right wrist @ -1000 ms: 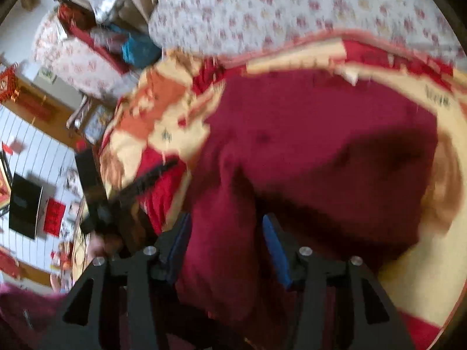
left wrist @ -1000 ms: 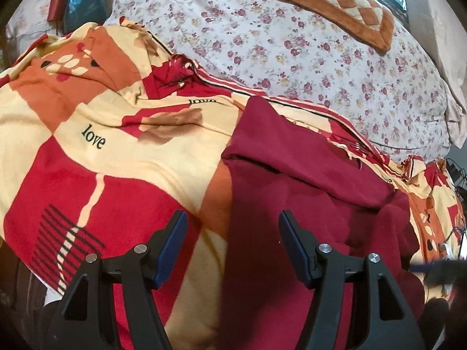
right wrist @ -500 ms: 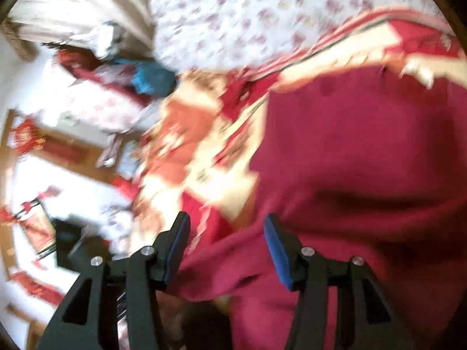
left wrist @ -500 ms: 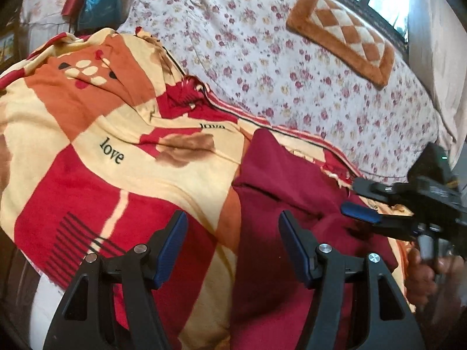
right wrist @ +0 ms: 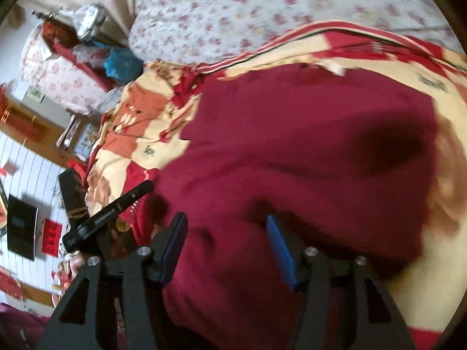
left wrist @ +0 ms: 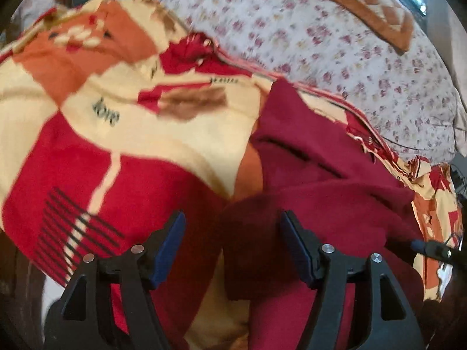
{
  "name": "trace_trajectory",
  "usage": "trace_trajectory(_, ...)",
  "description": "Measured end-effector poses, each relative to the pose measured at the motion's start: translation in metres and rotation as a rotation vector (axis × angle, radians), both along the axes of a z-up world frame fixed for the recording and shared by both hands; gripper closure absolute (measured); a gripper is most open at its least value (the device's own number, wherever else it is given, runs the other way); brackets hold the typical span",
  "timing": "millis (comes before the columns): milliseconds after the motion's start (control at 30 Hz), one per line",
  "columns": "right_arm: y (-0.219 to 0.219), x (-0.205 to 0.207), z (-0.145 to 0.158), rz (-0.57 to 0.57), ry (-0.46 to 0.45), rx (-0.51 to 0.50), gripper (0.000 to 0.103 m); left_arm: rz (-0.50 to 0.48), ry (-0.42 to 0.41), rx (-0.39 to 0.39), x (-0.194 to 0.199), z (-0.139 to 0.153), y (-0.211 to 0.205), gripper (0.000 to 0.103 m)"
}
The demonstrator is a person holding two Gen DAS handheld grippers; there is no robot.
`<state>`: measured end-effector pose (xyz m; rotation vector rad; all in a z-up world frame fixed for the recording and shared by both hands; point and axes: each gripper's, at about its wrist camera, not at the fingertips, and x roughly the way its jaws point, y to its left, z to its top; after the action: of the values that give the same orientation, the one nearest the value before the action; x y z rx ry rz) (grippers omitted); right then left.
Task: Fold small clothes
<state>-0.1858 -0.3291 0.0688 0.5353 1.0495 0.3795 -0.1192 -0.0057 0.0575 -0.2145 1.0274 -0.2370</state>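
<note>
Here, a dark red garment (left wrist: 315,180) is seen spread in loose folds on a patterned blanket (left wrist: 122,134) of red, cream and orange, which is laid over a bed covered by a floral sheet (left wrist: 335,46). In the left wrist view the garment is found on the right part of the blanket, with a rounded fold of it bulging up between and just ahead of the blue pads of the left claw (left wrist: 232,233). The jaws of that claw are held apart, having just been opened a little further; the fold lies between them, but no pad is seen pressed on it. An orange checked cushion (left wrist: 362,5) is placed far back on the sheet.

In the right wrist view the same garment (right wrist: 306,145) fills the middle of the picture, and the right claw (right wrist: 227,242) is held low over its near edge. Its jaws too have just been opening and are set apart; cloth is seen between the pads, yet no grip on it can be made out. The left claw (right wrist: 137,197) is visible at the left edge of the garment. Both views are blurred.
</note>
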Motion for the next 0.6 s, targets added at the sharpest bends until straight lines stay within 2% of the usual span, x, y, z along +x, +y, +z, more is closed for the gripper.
trace_trajectory(67,-0.014,-0.015,-0.001,-0.033,-0.006,-0.032,0.043,-0.001,0.032,-0.034,0.001,-0.007,0.000,0.055)
trace_trajectory(133,-0.027,-0.030,0.000,-0.069,-0.020,-0.097,0.043,-0.029,0.054,-0.053,0.001,-0.014,-0.005,0.062)
trace_trajectory(200,-0.039,-0.044,0.005,-0.103,-0.058,-0.191,0.043,-0.050,0.085,-0.090,0.004,-0.017,-0.009,0.095)
trace_trajectory(233,-0.041,-0.046,0.006,-0.107,-0.071,-0.221,0.043,-0.055,0.098,-0.117,0.005,-0.016,-0.010,0.101)
trace_trajectory(333,-0.042,-0.052,0.009,-0.102,-0.098,-0.375,0.043,-0.084,0.070,-0.141,0.007,0.000,-0.015,0.103)
trace_trajectory(533,-0.032,-0.035,-0.004,-0.053,-0.140,-0.571,0.044,-0.172,-0.036,-0.147,0.022,0.058,-0.032,0.103)
trace_trajectory(600,-0.032,-0.023,-0.011,-0.045,-0.142,-0.621,0.047,-0.186,-0.074,-0.154,0.033,0.078,-0.038,0.103)
